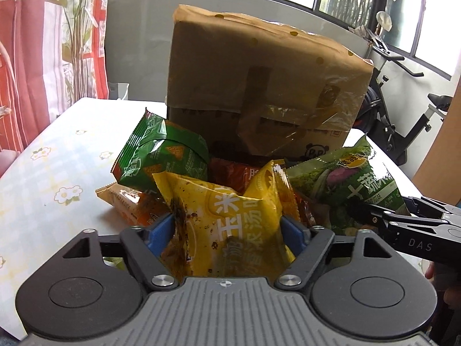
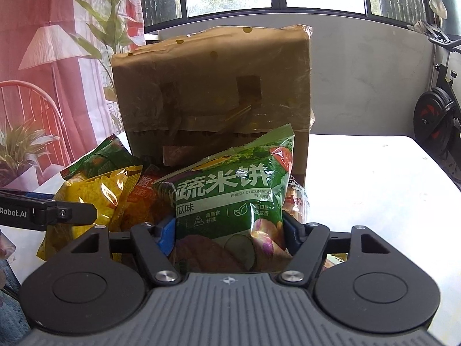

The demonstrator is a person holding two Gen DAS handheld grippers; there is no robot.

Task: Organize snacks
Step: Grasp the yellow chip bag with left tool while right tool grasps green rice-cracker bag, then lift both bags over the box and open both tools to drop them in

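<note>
A: What are these packets made of?

B: Glossy, crinkled foil film with crimped, saw-toothed end seams. The yellow snack bag (image 1: 230, 225) sits puffed like a pillow between the blue pads of the left gripper (image 1: 227, 227), and both pads press into its sides, so it is clamped.

A: And the other tool?

B: The right gripper (image 2: 229, 230) grips the green rice-cracker bag (image 2: 230, 199) the same way, its blue pads tight against the bag's two edges. That bag is shiny, printed with vegetables and white lettering, and stands upright between the fingers.

A: What lies beyond the fingertips?

B: Straight ahead of both tools stands a cardboard box (image 1: 259, 86), matte brown, boxy, patched with wrinkled clear tape and dotted with small round holes along the top. From here I cannot tell what is inside it.

A: Other snacks?

B: Ahead and left of the left gripper, a smaller dark green packet (image 1: 164, 150) leans on the heap. Below it lies an orange wrapper (image 1: 129, 201), and a red packet (image 1: 236, 173) is wedged between the yellow bag and the box. All are heaped together just in front of the box.

A: The surface?

B: A table (image 1: 57, 173) under a smooth, pale cloth printed with little flowers.
</note>
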